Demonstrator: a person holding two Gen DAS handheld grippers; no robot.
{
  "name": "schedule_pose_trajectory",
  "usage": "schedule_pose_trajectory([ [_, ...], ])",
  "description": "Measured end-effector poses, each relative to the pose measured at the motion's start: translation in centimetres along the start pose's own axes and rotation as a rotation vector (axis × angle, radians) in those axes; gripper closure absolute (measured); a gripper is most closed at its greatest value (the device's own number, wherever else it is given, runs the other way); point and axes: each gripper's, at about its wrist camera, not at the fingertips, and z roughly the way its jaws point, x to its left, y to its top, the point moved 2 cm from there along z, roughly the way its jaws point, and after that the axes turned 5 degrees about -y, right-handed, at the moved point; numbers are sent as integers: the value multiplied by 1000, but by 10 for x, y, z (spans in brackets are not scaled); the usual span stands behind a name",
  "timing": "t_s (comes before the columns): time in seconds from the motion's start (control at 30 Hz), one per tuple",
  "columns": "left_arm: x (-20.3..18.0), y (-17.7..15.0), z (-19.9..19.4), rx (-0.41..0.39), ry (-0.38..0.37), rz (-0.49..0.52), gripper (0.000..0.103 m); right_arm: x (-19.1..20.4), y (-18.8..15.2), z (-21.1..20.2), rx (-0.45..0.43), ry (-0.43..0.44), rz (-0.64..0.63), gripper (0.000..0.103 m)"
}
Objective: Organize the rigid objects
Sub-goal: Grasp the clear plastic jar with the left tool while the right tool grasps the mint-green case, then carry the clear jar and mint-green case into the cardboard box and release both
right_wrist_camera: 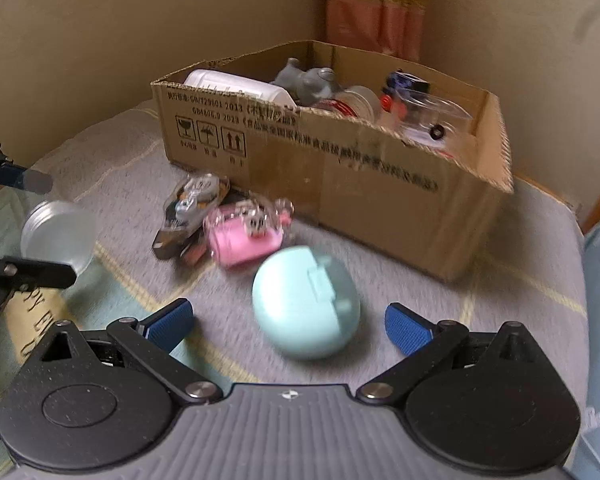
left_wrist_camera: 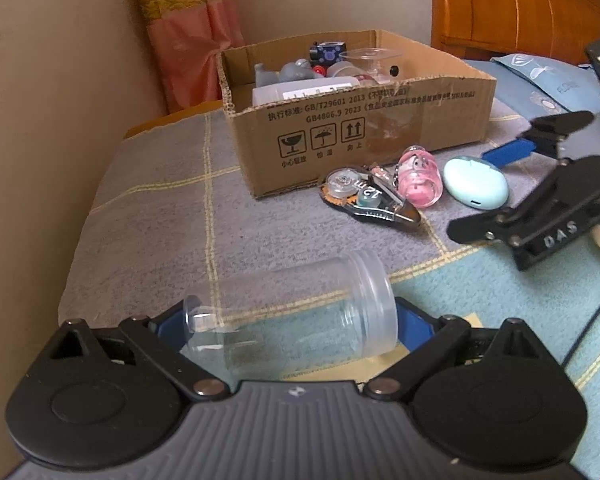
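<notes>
Boxed already: the cardboard box [left_wrist_camera: 356,120] at twelve o'clock holds a white bottle [left_wrist_camera: 300,94], a grey figure and several small toys. Left for us: our left gripper [left_wrist_camera: 292,320] clamps the clear jar [left_wrist_camera: 296,312] (sideways); our right gripper [right_wrist_camera: 288,320] gapes wide around the mint case [right_wrist_camera: 306,302], untouched; the pink keychain [right_wrist_camera: 244,236] and tape dispenser [left_wrist_camera: 368,196] lie beside the box.

Both grippers were alike: the left gripper [left_wrist_camera: 296,320] and right gripper [right_wrist_camera: 288,322] had ribbed grey bodies, black linkages with silver screws and blue pads [right_wrist_camera: 171,318]. One arm read "DAS".
</notes>
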Motion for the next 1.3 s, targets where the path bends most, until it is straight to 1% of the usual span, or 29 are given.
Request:
schedule_pose_trajectory([
  [0.2, 2, 3, 1, 12, -1, -2, 7, 1, 7, 5, -7, 19, -25, 0],
  [0.3, 2, 3, 0, 10, 3, -1, 7, 2, 7, 2, -14, 28, -31, 5],
  [0.37, 3, 3, 0, 12, 3, -2, 9, 3, 7, -2, -16, 27, -28, 15],
  [0.4, 3, 3, 0, 14, 3, -3, 8, 4, 7, -4, -18, 24, -26, 18],
  [0.47, 3, 3, 0, 15, 2, -3, 8, 5, 7, -7, -21, 14, -22, 29],
  [0.5, 3, 3, 0, 14, 1, -2, 8, 5, 6, -8, -24, 12, -17, 31],
  [0.57, 3, 3, -1, 12, -1, -4, 8, 5, 4, -11, -34, 2, -6, 42],
  [0.6, 4, 4, -1, 13, -2, -7, 8, 6, 4, -12, -35, -11, -1, 44],
  [0.7, 4, 4, 0, 15, -3, -6, 8, 10, 1, -16, -31, -35, 2, 44],
  [0.83, 4, 4, 0, 15, -5, -8, 8, 16, -3, -21, -17, -43, 19, 44],
  [1.03, 4, 5, 0, 29, -11, 4, 9, 22, -8, -28, 4, -84, 74, 44],
  [1.3, 4, 12, 2, 63, -48, 26, 9, 27, -16, -36, 11, -109, 115, 44],
])
